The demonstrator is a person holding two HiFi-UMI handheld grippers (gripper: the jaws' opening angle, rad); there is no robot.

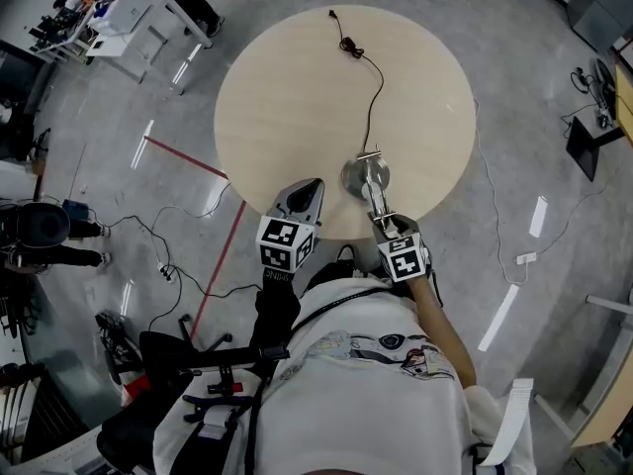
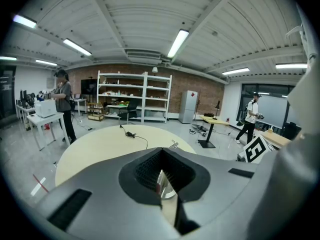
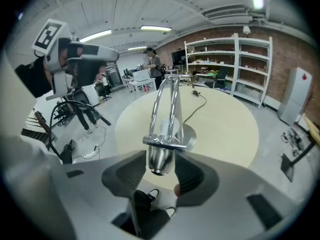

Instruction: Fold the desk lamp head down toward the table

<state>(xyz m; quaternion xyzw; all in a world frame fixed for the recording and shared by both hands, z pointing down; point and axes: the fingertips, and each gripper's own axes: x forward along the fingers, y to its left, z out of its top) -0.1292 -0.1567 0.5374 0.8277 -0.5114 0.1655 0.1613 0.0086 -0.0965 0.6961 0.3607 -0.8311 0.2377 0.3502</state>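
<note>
A chrome desk lamp stands near the front edge of the round wooden table [image 1: 287,87], on its round base [image 1: 354,178]. Its twin-rod arm [image 3: 167,101] leans toward me. The small cone-shaped lamp head [image 3: 160,160] sits between the two pads of my right gripper [image 3: 159,171], which press on it from both sides. In the head view that right gripper [image 1: 385,223] is at the table's front edge, just behind the base. My left gripper [image 1: 306,194] hovers left of the lamp, apart from it, jaws together and empty. The left gripper [image 2: 162,184] shows only a thin slit between its pads.
The lamp's black cable [image 1: 371,97] runs from the base across the table to a plug [image 1: 348,46] at the far side. Around the table are white desks [image 1: 129,18], floor cables, a tripod [image 3: 82,116] and shelves [image 2: 132,96]. People stand far off.
</note>
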